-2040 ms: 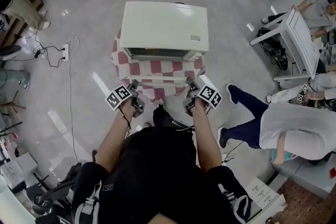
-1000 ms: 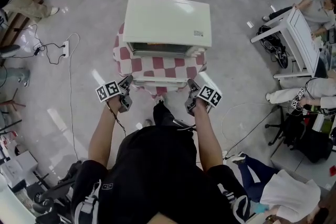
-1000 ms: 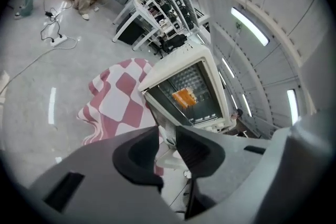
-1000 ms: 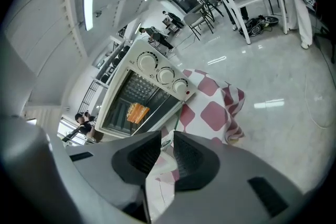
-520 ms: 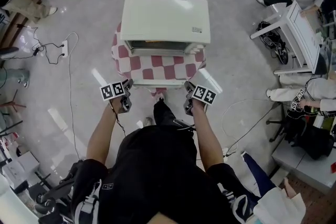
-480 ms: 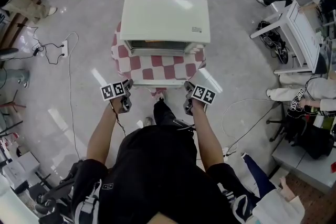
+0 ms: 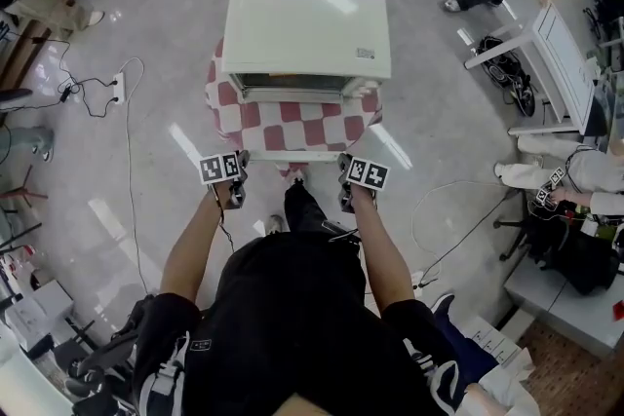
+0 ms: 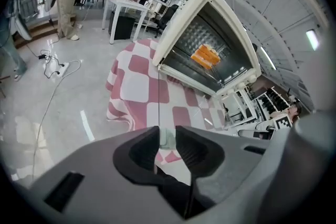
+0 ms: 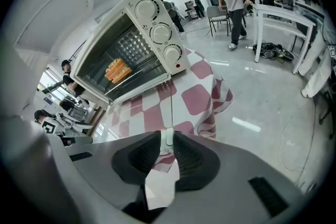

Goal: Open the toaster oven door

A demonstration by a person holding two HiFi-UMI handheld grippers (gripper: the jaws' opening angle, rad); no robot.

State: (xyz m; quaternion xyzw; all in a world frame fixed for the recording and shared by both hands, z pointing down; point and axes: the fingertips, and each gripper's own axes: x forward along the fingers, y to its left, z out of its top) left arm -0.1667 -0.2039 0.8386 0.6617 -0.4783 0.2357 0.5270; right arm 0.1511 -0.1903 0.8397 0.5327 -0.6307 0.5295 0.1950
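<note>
A cream toaster oven (image 7: 307, 29) stands on a small table under a red-and-white checked cloth (image 7: 292, 117). Its glass door is swung down toward me, and the pale handle (image 7: 292, 154) runs along the door's near edge. My left gripper (image 7: 241, 159) is shut on the handle's left end, my right gripper (image 7: 344, 161) on its right end. In the left gripper view the pads of the left gripper (image 8: 167, 136) pinch the pale handle below the open oven (image 8: 210, 44). In the right gripper view the right gripper (image 9: 167, 140) pinches it too. Orange food (image 9: 118, 70) lies inside, left of the knobs (image 9: 160, 33).
A power strip (image 7: 119, 85) with cables lies on the floor at the left. White tables (image 7: 546, 63) and chairs stand at the right, with people near them. My own legs and shoe (image 7: 297, 205) are just under the handle.
Both grippers have sunk and come toward me with the handle in them. The door has swung further down, and the marker cubes have rolled to face up.
</note>
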